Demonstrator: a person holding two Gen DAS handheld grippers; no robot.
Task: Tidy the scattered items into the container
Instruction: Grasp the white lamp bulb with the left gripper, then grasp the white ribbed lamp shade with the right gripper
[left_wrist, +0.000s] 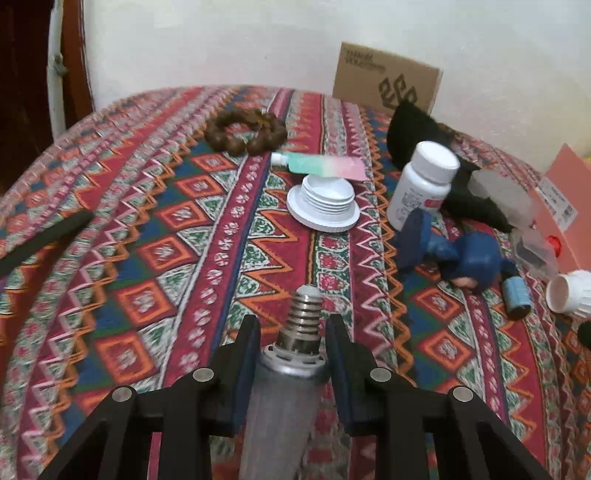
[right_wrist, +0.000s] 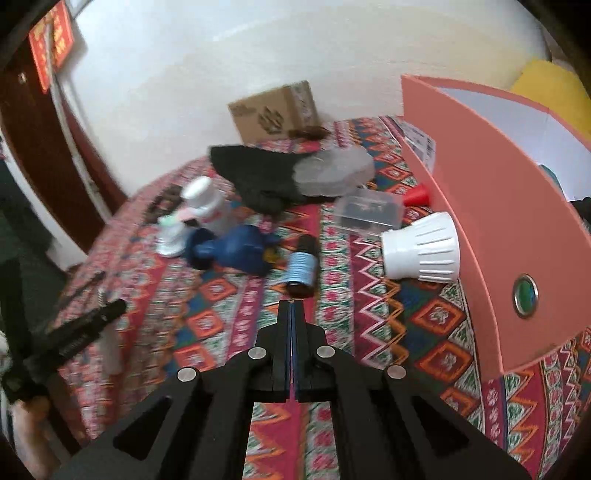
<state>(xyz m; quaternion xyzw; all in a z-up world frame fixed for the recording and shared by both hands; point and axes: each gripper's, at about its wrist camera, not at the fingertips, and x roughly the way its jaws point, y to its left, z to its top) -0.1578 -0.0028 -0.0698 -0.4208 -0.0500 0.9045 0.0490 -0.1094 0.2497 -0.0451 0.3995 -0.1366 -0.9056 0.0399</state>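
Observation:
In the left wrist view my left gripper (left_wrist: 291, 326) is shut on a frosted light bulb (left_wrist: 291, 373), with its metal screw base pointing forward over the patterned tablecloth (left_wrist: 155, 258). The pink open-topped container (right_wrist: 495, 221) stands at the right; my right gripper (right_wrist: 291, 308) is shut and holds nothing, just short of a small dark bottle with a blue label (right_wrist: 301, 267). Scattered ahead are a white ribbed lamp shell (right_wrist: 421, 247), a blue figurine (left_wrist: 458, 254), a white pill bottle (left_wrist: 424, 184), a white threaded cap (left_wrist: 323, 203), a pastel tube (left_wrist: 325, 166) and a brown bead bracelet (left_wrist: 245, 131).
A black cloth (right_wrist: 258, 173), a translucent lump (right_wrist: 332, 173), a clear plastic case (right_wrist: 369, 214) and a red cone (right_wrist: 417, 195) lie beyond. A cardboard box (left_wrist: 388, 81) stands against the white wall. A black stick (left_wrist: 44, 236) lies at the far left edge.

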